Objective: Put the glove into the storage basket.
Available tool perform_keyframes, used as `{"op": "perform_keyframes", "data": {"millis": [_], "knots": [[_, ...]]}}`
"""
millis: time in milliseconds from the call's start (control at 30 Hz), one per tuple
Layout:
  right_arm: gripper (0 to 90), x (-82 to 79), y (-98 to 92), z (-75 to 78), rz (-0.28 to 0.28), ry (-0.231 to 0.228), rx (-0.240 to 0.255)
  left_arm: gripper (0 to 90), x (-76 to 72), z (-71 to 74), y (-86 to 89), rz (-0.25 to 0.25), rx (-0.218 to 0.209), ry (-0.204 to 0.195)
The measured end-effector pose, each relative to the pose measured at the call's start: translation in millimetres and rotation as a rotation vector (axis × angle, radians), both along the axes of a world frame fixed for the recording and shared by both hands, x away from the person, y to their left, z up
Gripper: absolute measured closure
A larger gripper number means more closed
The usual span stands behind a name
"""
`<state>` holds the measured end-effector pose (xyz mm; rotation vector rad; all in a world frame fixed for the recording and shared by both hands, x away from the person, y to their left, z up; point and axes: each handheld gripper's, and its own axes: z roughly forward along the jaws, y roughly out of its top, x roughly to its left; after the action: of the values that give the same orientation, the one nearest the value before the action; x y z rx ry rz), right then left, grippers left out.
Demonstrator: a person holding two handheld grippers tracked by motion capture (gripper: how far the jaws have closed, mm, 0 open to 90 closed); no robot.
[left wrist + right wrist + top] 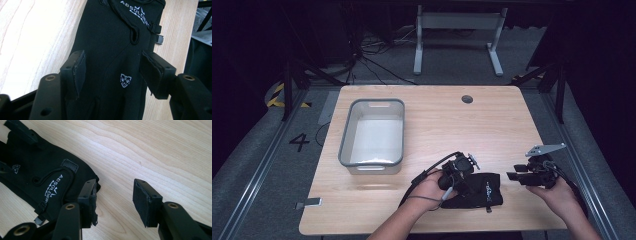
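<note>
A black glove (pixel 486 191) with white lettering lies flat on the wooden table (pixel 447 125) near its front edge. My left gripper (pixel 464 177) hangs over the glove's left part. In the left gripper view the glove (pixel 112 45) lies beneath and between the open jaws (pixel 112 72), and the pads stand clear of the fabric. My right gripper (pixel 513 174) is held just right of the glove, pointing left at it. In the right gripper view its jaws (pixel 116 201) stand wide apart over bare wood, with the glove's cuff (pixel 47 177) beside the left jaw.
An empty grey bin (pixel 346 135) stands at the table's middle left. A round cable hole (pixel 467 99) sits near the far edge. A small metal clip (pixel 309 203) lies at the front left corner. A desk frame (pixel 457 30) stands on the floor beyond.
</note>
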<state>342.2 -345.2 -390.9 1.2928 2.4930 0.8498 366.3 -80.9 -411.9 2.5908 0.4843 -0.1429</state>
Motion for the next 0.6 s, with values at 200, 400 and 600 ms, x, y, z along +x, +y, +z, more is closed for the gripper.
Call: {"op": "perform_keyframes", "data": {"millis": [200, 400, 600], "knots": [[53.1, 0.3, 0.7, -0.1, 0.005, 0.006, 0.016, 37.4, -1.3, -11.8, -7.7, -0.012, 0.021, 0.0], [52.8, 0.4, -0.4, -0.2, 0.009, 0.006, 0.023, 28.0, -7.0, -20.7, -15.8, -0.036, 0.064, -0.063], [52.6, 0.5, -1.6, 0.2, 0.007, 0.008, 0.03, 27.0, -10.7, -24.0, -18.5, -0.033, 0.079, -0.092]]}}
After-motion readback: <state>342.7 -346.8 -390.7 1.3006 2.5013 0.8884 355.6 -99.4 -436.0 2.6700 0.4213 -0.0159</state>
